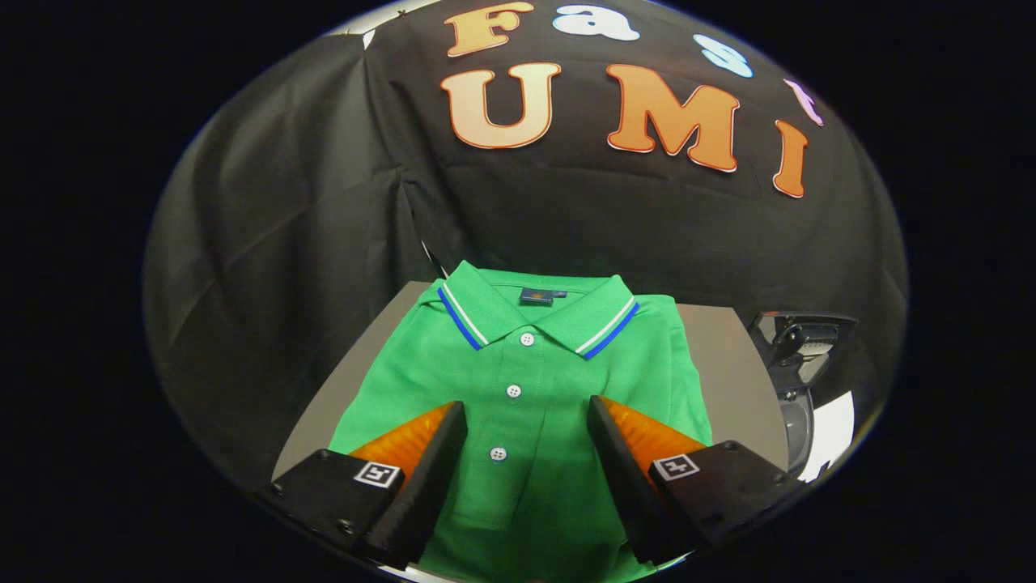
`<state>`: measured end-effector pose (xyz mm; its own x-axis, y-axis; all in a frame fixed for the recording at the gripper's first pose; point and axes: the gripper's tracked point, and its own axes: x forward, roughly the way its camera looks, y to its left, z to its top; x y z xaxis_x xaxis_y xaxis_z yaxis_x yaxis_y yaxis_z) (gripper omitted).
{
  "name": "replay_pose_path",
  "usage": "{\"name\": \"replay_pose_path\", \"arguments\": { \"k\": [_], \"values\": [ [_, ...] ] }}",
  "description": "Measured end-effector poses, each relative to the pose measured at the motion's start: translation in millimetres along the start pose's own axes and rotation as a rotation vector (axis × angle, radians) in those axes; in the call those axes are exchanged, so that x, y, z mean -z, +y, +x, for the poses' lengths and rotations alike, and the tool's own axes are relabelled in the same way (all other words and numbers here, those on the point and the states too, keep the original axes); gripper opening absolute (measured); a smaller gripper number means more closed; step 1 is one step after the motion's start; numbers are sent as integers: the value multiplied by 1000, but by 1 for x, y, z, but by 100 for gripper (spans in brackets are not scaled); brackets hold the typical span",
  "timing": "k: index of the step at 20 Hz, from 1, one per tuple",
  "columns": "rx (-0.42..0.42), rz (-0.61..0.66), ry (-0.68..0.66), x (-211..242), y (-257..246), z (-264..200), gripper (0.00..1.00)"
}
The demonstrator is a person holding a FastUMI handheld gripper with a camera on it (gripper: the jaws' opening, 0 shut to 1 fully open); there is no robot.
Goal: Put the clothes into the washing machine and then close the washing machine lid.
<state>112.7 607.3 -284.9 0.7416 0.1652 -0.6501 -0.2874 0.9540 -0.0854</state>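
Note:
A folded green polo shirt (pixel 526 380) with a blue and white striped collar and white buttons lies flat on a grey table (pixel 724 356). My gripper (pixel 526 413) hovers over the shirt's button placket, open, with the fingers spread to either side of the buttons. Nothing is pressed between them. To the right of the table, a part of the washing machine (pixel 797 364) shows, with a dark open lid and a grey and white body.
Black cloth wall (pixel 283 243) hangs close behind and to the left of the table. The table's bare grey strips show on both sides of the shirt. The machine stands just past the table's right edge.

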Motion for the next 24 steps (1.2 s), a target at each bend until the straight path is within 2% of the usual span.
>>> {"name": "replay_pose_path", "arguments": {
  "k": [7, 12, 13, 14, 16, 19, 24],
  "values": [
    [-56, -57, 17, 0, -3, -3, 86],
    [-95, -110, 7, -1, -4, -2, 42],
    [-91, -89, -4, -1, -6, -2, 41],
    [-96, -92, -32, -3, -5, 0, 18],
    [-108, -82, -68, -7, -5, -6, 10],
    [-156, 7, -165, -19, -4, -14, 9],
    [-201, 19, -293, -40, -9, -45, 9]
  ]
}}
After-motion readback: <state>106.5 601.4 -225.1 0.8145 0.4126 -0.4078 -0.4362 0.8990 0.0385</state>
